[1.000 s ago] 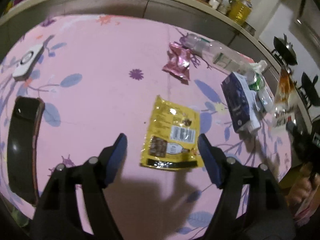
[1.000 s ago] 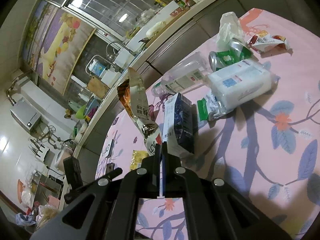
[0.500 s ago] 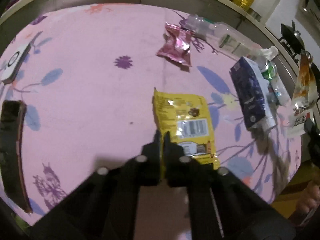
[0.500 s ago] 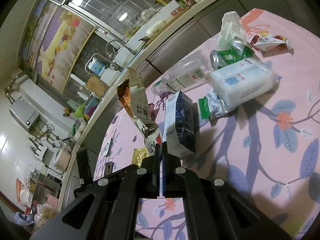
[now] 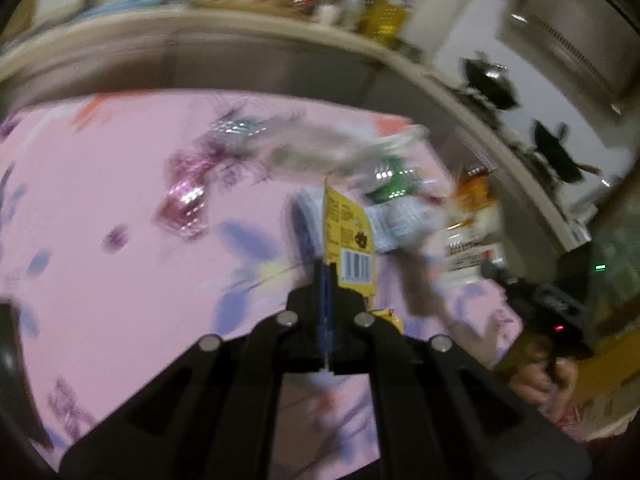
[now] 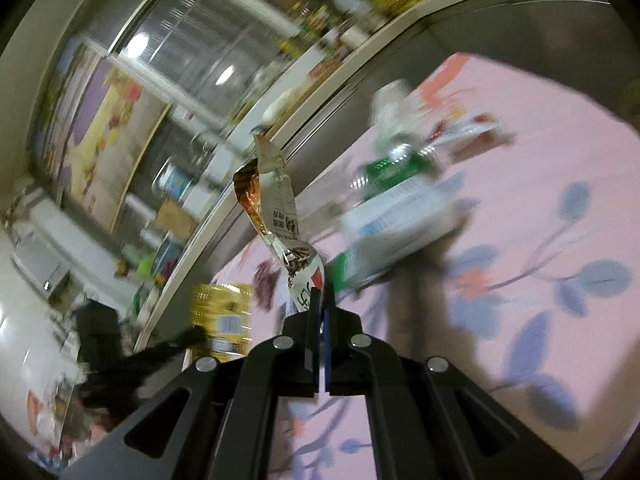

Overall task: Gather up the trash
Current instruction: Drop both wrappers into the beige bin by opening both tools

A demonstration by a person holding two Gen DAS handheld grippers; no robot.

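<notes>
Left gripper (image 5: 326,280): clenched on yellow wrapper (image 5: 350,240), long axis toward 12 o'clock.
Right gripper (image 6: 319,300): clenched on crumpled sachet (image 6: 280,216), rising toward 11 o'clock.
Remaining trash: pink wrapper (image 5: 184,204), 10 o'clock of left fingers; left hand nearer.

One yellow wrapper (image 5: 352,240); one orange-white wrapper (image 6: 280,216); one pink wrapper (image 5: 186,204); one green can (image 6: 394,170)

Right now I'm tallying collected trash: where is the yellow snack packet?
In the left wrist view, the yellow snack packet is pinched upright in the left claw, lifted above the pink tablecloth.
</notes>
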